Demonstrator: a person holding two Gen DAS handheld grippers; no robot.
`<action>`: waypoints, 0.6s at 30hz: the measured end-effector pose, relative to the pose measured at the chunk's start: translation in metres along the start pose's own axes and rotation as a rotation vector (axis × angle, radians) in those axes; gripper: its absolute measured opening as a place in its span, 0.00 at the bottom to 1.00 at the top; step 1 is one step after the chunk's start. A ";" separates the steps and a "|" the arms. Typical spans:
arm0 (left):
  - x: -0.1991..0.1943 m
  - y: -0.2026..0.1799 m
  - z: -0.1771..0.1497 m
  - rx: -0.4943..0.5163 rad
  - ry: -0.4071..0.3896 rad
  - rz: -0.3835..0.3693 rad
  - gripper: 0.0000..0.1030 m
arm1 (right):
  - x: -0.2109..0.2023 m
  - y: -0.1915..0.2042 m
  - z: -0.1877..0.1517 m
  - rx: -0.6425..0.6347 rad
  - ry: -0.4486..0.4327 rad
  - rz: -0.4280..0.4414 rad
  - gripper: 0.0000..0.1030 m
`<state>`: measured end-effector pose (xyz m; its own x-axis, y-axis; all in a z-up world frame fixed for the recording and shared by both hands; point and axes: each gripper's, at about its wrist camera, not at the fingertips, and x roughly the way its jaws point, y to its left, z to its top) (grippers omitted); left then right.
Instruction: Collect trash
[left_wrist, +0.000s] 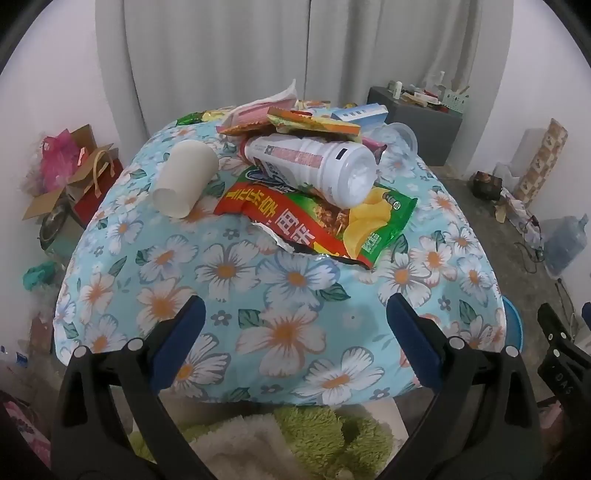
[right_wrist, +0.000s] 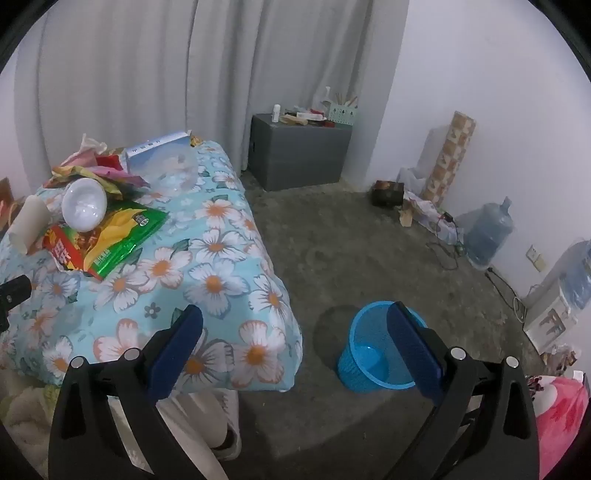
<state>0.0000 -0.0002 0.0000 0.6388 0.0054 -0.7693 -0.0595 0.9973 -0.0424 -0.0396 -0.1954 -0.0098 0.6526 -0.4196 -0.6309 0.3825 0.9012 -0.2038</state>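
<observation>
A table under a blue floral cloth (left_wrist: 280, 295) holds a pile of trash. A white plastic bottle (left_wrist: 314, 166) lies on a red and green chip bag (left_wrist: 317, 218). A white paper cup (left_wrist: 186, 177) lies on its side to the left. Several wrappers (left_wrist: 295, 123), a blue and white box (left_wrist: 360, 112) and a clear plastic cup (left_wrist: 400, 134) lie behind. My left gripper (left_wrist: 293, 343) is open and empty over the table's near edge. My right gripper (right_wrist: 295, 350) is open and empty, right of the table (right_wrist: 221, 280), above a blue mesh bin (right_wrist: 373, 350) on the floor.
A grey cabinet (right_wrist: 299, 151) with small items stands by the curtain. Water jugs (right_wrist: 489, 232), a cable and a patterned roll (right_wrist: 448, 158) line the right wall. Cardboard boxes and bags (left_wrist: 74, 173) clutter the floor at left. A green and white fluffy rug (left_wrist: 280, 443) lies below the table.
</observation>
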 end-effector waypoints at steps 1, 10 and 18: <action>0.000 0.000 0.000 0.001 -0.001 0.001 0.92 | 0.000 0.000 0.000 -0.002 0.000 0.000 0.94; -0.003 0.008 -0.004 0.008 -0.015 0.019 0.92 | 0.000 -0.002 -0.003 -0.014 0.000 0.000 0.94; -0.003 0.002 -0.001 0.009 -0.007 0.040 0.92 | 0.004 -0.001 -0.006 -0.016 0.011 -0.004 0.94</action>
<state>-0.0028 0.0015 0.0018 0.6418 0.0462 -0.7655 -0.0783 0.9969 -0.0055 -0.0412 -0.1968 -0.0167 0.6435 -0.4222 -0.6385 0.3746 0.9011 -0.2183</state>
